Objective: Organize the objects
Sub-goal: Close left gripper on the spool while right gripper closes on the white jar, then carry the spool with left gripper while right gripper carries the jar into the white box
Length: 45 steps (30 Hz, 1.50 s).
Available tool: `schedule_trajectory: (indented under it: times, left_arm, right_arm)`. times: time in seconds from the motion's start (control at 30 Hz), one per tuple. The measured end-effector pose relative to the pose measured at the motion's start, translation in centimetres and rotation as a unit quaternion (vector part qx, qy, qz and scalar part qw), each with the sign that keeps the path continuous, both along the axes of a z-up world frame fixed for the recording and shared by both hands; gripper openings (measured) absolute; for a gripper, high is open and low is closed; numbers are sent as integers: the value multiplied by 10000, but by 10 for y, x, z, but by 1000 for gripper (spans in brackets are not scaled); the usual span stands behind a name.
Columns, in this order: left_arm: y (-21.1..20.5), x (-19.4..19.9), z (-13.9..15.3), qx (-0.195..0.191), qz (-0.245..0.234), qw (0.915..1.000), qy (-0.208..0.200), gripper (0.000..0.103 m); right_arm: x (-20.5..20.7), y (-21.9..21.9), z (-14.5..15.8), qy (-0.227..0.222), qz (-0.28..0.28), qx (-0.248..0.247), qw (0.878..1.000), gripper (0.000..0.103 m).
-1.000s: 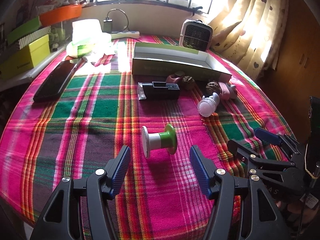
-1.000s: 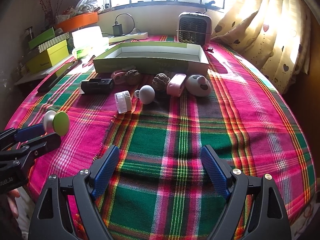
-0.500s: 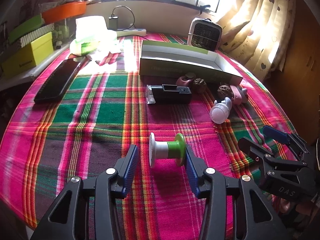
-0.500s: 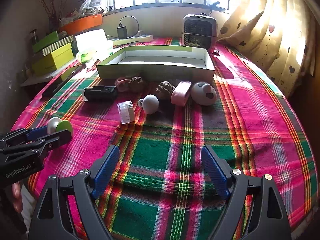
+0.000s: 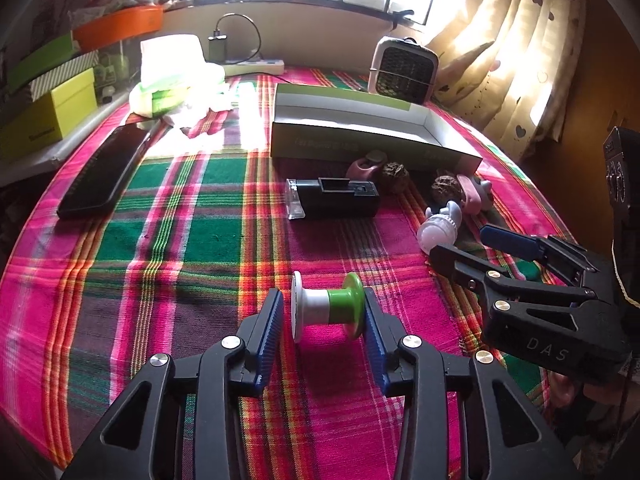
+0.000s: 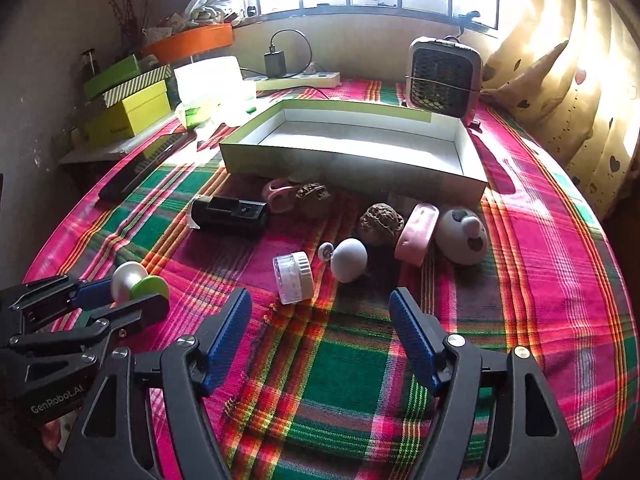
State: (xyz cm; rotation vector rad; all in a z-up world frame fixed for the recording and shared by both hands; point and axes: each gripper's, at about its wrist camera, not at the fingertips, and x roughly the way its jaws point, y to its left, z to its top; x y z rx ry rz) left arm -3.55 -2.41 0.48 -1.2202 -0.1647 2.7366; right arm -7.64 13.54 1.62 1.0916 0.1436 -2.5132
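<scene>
Spool (image 5: 328, 307) lying on its side on the plaid-covered surface (image 5: 160, 240), between our closing left tongs (image 5: 323, 322), whose blue pads look barely short of its end discs; off-centre pressure could roll or squirt it away. Our right tongs (image 6: 320, 330) are also closing, on nothing, and the open box (image 6: 352, 160) beyond is bare inside.
</scene>
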Motion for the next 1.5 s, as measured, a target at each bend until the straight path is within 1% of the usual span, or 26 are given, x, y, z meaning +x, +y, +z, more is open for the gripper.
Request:
schedule_trajectory:
  times: [0.17, 0.23, 0.3, 0.37, 0.43, 0.47, 0.53, 0.67, 0.73, 0.83, 1.0, 1.27, 1.5]
  left_arm:
    - [0, -3, 0, 18, -21, 10000, 12, 36]
    - [-1, -4, 0, 18, -29, 10000, 7, 36]
    - [0, -5, 0, 17, -29, 10000, 6, 36]
    - [0, -5, 1, 7, -43, 10000, 4, 35]
    - [0, -6, 1, 2, -74, 10000, -4, 33]
    - [1, -7, 1, -15, -77, 10000, -7, 32]
    - [1, -8, 1, -23, -79, 10000, 2, 32]
    - [1, -9, 0, 17, -65, 10000, -8, 32]
    - [2, -10, 1, -11, -74, 10000, -21, 32]
    - [2, -11, 1, -14, -76, 10000, -32, 32]
    - [2, -13, 4, -39, -87, 10000, -16, 32]
    - [3, -15, 10, -34, -94, 9999, 32, 32]
    - [6, -20, 22, -28, -185, 9997, 148, 32]
  right_arm:
    - [-5, -6, -1, -3, 91, 38, 10000, 65]
    - [-8, -8, -2, -31, 122, 49, 9999, 59]
    - [-9, -10, -2, -39, 121, 83, 9999, 55]
    - [-10, -10, -3, -65, 125, 73, 9999, 53]
    - [-11, -12, -3, -76, 161, 84, 9998, 48]
    - [-11, -12, -4, -85, 170, 95, 9998, 47]
    - [-11, -13, -4, -107, 187, 88, 9997, 41]
    - [-12, -14, -5, -131, 206, 115, 9996, 35]
    - [-11, -14, -5, -117, 210, 127, 9996, 29]
    - [-10, -15, -4, -74, 189, 173, 9996, 24]
    - [-8, -16, 0, 9, 193, 213, 9996, 20]
    - [-7, -14, 4, 56, 229, 117, 9997, 20]
    - [-6, -14, 16, 176, 249, 84, 9995, 20]
